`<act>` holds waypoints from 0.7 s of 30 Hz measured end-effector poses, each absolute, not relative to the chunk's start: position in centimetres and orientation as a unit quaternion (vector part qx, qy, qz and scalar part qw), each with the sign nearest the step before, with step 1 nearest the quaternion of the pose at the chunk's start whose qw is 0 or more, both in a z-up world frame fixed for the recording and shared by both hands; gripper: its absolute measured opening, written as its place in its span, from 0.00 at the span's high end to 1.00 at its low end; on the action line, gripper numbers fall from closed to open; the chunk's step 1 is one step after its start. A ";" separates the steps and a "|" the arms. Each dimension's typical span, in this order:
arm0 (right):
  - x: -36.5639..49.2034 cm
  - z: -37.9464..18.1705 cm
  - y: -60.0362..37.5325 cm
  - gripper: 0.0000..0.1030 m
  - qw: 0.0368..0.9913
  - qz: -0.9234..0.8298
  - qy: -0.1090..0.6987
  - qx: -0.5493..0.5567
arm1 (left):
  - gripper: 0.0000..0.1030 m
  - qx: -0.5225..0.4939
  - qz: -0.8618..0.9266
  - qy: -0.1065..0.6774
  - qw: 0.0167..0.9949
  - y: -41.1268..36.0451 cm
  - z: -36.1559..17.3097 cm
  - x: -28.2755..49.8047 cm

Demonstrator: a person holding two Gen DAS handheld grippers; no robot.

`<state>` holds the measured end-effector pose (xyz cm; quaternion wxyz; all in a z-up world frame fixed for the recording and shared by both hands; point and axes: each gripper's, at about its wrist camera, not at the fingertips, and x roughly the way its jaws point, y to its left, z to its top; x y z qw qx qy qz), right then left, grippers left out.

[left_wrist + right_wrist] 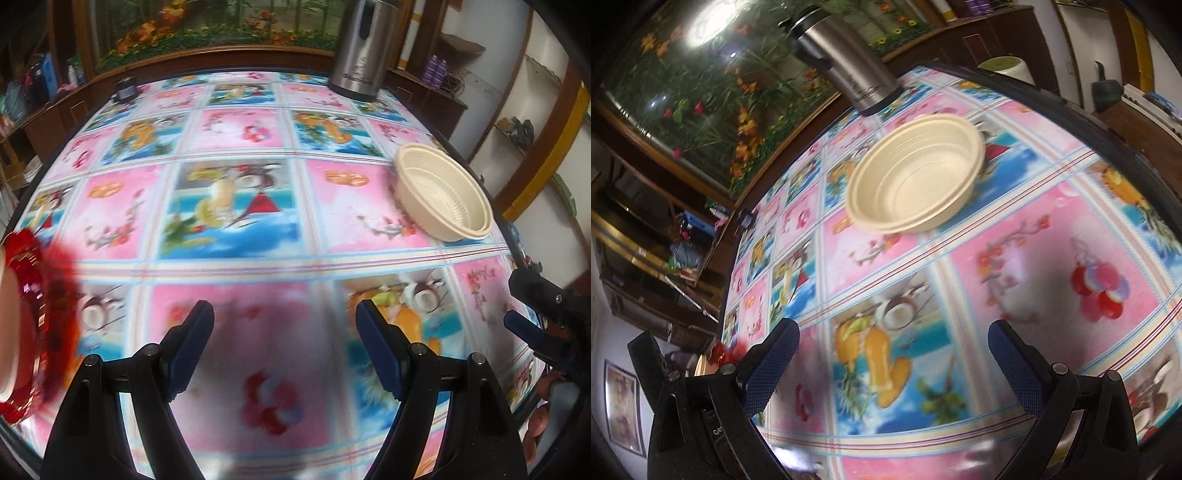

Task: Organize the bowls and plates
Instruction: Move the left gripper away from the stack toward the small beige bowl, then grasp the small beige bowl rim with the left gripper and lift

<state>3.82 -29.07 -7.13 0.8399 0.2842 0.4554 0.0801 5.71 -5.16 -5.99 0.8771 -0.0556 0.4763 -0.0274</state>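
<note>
A stack of cream bowls sits at the table's right side, nested; it also shows in the right wrist view, ahead of my right gripper. A red plate lies at the left edge of the left wrist view, blurred and cut off; a small red patch of it shows in the right wrist view. My left gripper is open and empty above the tablecloth. My right gripper is open and empty; it also shows at the right edge of the left wrist view.
A steel thermos jug stands at the table's far side, behind the bowls. A small dark jar stands at the far left. The table has a colourful patterned cloth. Wooden shelves ring the room.
</note>
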 end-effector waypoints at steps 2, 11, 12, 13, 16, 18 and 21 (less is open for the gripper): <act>4.2 -7.1 -30.0 0.00 0.840 0.076 0.450 0.295 | 0.23 -0.059 -0.034 0.475 0.878 -6.3 -5.8 6.5; 6.8 -6.5 -33.5 0.00 0.841 0.050 0.431 0.323 | 0.24 -0.087 -0.054 0.464 0.880 -10.3 -4.6 11.4; 7.2 -6.5 -33.9 0.00 0.840 0.046 0.432 0.325 | 0.24 -0.089 -0.055 0.464 0.880 -10.7 -4.6 11.9; 7.7 -6.5 -34.1 0.00 0.840 0.043 0.431 0.325 | 0.24 -0.091 -0.056 0.465 0.879 -11.1 -4.6 12.6; 9.2 -6.6 -34.5 0.00 0.840 0.038 0.433 0.325 | 0.24 -0.087 -0.058 0.467 0.878 -12.4 -4.8 14.0; 10.0 -6.7 -34.8 0.00 0.839 0.038 0.432 0.329 | 0.24 -0.083 -0.059 0.464 0.880 -13.0 -4.9 14.7; 11.1 -6.9 -35.0 0.00 0.838 0.034 0.433 0.331 | 0.24 -0.084 -0.061 0.467 0.878 -13.6 -5.2 15.8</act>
